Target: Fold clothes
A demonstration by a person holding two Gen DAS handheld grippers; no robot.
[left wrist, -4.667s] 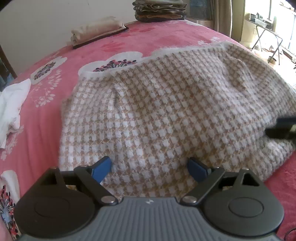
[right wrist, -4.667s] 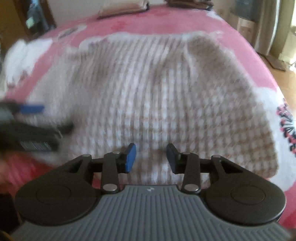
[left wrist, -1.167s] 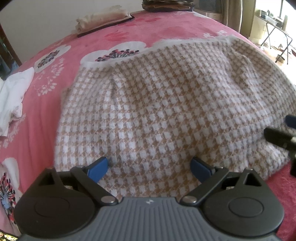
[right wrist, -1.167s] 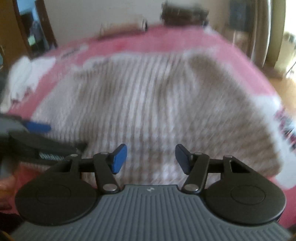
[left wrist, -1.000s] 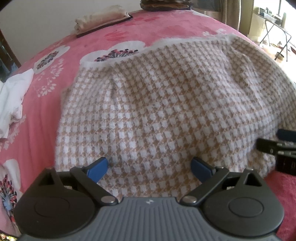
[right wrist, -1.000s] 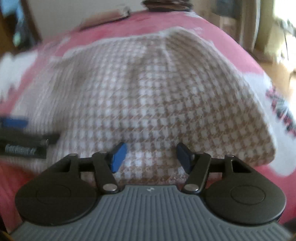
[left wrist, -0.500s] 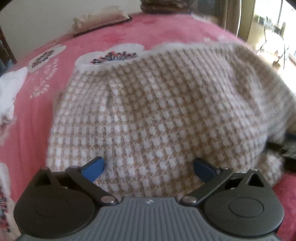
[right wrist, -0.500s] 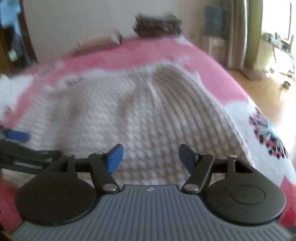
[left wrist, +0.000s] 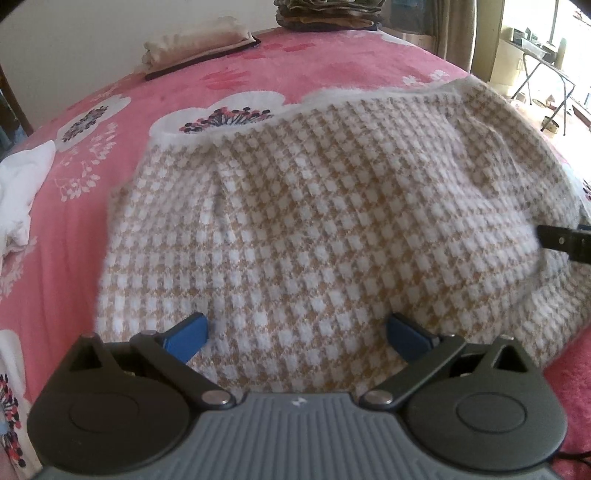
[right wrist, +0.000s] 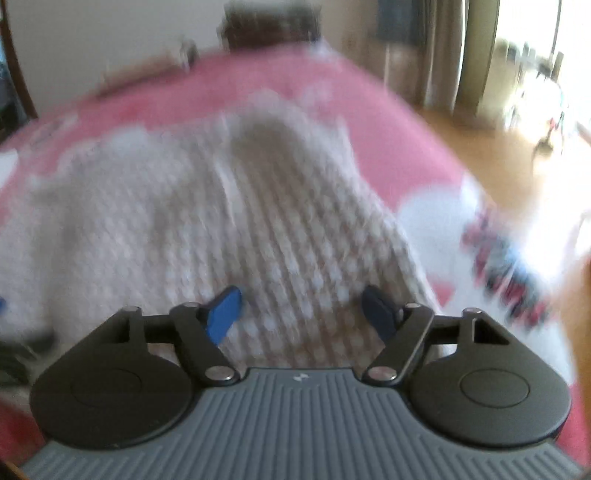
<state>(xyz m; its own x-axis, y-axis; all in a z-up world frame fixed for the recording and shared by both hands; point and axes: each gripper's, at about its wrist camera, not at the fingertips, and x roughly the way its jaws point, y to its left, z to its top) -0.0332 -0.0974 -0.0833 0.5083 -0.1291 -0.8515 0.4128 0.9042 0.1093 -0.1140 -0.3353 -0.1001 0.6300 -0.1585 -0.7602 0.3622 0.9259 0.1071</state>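
A beige and white houndstooth knit garment (left wrist: 314,206) lies spread on the pink flowered bed cover (left wrist: 229,74). My left gripper (left wrist: 297,334) is open and empty, its blue fingertips (left wrist: 186,334) over the garment's near edge. My right gripper (right wrist: 301,310) is open and empty above the garment's (right wrist: 240,221) near right part; this view is blurred by motion. The right gripper's black finger (left wrist: 565,242) pokes in at the right edge of the left wrist view, at the garment's right side.
A folded beige cloth (left wrist: 195,40) and a stack of folded dark clothes (left wrist: 328,13) lie at the bed's far end. A white crumpled garment (left wrist: 18,192) lies at the left. A wooden floor (right wrist: 498,147) and a metal stand (left wrist: 546,85) are on the right.
Both grippers stayed open. The left one pulled back slightly, showing more of the bed. The right one swung toward the garment's right side, blurring its view.
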